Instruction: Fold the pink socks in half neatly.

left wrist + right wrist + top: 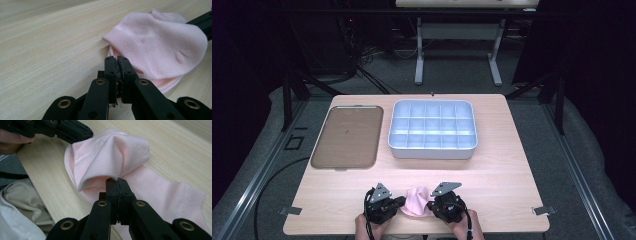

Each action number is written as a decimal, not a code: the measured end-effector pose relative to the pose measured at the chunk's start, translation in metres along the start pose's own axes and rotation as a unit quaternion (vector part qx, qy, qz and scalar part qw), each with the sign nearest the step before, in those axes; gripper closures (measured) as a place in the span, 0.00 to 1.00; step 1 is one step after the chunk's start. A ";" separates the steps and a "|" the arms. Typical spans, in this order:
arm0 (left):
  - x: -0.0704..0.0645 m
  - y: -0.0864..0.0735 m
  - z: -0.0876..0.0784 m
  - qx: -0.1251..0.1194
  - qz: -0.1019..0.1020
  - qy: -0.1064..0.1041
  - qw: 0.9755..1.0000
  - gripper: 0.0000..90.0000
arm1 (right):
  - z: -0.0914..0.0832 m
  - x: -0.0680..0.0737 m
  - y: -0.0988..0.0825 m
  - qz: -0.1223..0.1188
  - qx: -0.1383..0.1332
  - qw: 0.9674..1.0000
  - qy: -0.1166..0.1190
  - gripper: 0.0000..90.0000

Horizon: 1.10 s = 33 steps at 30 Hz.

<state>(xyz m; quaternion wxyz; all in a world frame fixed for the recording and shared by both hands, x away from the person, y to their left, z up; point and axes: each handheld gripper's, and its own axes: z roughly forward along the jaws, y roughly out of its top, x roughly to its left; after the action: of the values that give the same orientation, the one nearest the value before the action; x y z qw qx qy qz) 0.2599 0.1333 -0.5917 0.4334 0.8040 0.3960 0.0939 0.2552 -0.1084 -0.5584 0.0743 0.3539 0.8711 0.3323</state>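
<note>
Pink knit fabric, a small sock, lies bunched at the near edge of the wooden table, directly between the 2 grippers. In the high view the left gripper meets it from one side and the right gripper from the other, each held in a hand at the bottom of the picture.

In the left gripper view the jaws are pressed together, and the sock sits right at their tips with its edge tucked against them; whether fabric is actually pinched there cannot be told. The other gripper's black jaw enters at the upper right, touching the sock's far side.

In the right gripper view the jaws are likewise closed tight, and their tips meet a raised fold of the sock, which arches over them while the rest of it spreads flat on the wood to the right.

Farther back on the table stand a brown tray on the left and, just beside it, a white box divided into many compartments.
</note>
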 end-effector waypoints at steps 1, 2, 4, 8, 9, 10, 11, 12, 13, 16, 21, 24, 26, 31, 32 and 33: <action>0.000 0.000 0.000 -0.001 0.001 0.002 1.000 0.96 | -0.002 0.001 -0.001 -0.003 0.001 1.000 -0.011 0.99; -0.001 0.000 0.000 -0.001 0.001 0.003 1.000 0.96 | -0.004 0.002 -0.002 -0.008 0.007 1.000 -0.023 0.99; -0.001 0.000 0.000 0.000 0.003 0.003 1.000 0.96 | -0.007 0.004 -0.004 -0.010 0.011 0.999 -0.029 0.99; -0.001 0.000 0.000 0.000 0.004 0.003 1.000 0.96 | -0.007 0.005 -0.007 -0.027 0.024 0.999 -0.036 0.99; -0.001 0.000 0.000 0.000 0.003 0.003 1.000 0.96 | -0.007 0.005 -0.007 -0.028 0.022 0.999 -0.034 0.97; -0.001 0.000 0.000 0.000 0.003 0.003 1.000 0.96 | -0.007 0.005 -0.007 -0.030 0.021 0.999 -0.028 0.90; 0.000 0.000 0.000 0.000 0.003 0.002 1.000 0.96 | -0.008 0.005 -0.007 -0.033 0.021 0.999 -0.019 0.85; -0.001 0.000 0.000 0.000 0.003 0.002 1.000 0.96 | -0.010 0.005 -0.007 -0.035 0.017 0.999 -0.018 0.84; 0.000 0.000 0.000 0.001 0.008 0.003 1.000 0.96 | -0.013 0.004 -0.006 -0.036 0.009 0.999 -0.006 0.82; 0.000 0.000 0.000 0.001 0.010 0.002 1.000 0.96 | -0.030 -0.003 -0.003 -0.030 -0.013 0.999 0.020 0.81; 0.000 0.000 0.000 0.000 0.009 0.002 1.000 0.96 | -0.039 -0.024 0.015 -0.013 -0.045 0.999 0.002 0.84; 0.000 0.000 0.000 0.000 0.010 0.002 1.000 0.96 | -0.019 -0.024 0.028 -0.033 -0.023 0.999 -0.004 0.82; 0.000 0.000 0.000 0.001 0.010 0.002 1.000 0.96 | -0.007 -0.020 0.033 -0.049 -0.012 0.999 -0.001 0.81; 0.000 0.000 0.000 0.001 0.013 0.003 1.000 0.96 | 0.013 -0.014 0.030 -0.063 0.021 0.998 0.000 0.77; 0.000 0.000 0.000 0.001 0.013 0.003 1.000 0.96 | 0.014 -0.013 0.028 -0.067 0.026 0.997 0.002 0.76; 0.000 0.000 0.000 0.001 0.013 0.003 1.000 0.96 | 0.015 -0.012 0.027 -0.071 0.031 0.997 0.001 0.74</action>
<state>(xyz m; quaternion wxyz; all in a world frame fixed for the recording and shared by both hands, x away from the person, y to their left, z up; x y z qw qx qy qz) 0.2598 0.1333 -0.5914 0.4303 0.8091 0.3872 0.1014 0.2847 -0.0936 -0.5544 0.0855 0.2927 0.9040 0.2996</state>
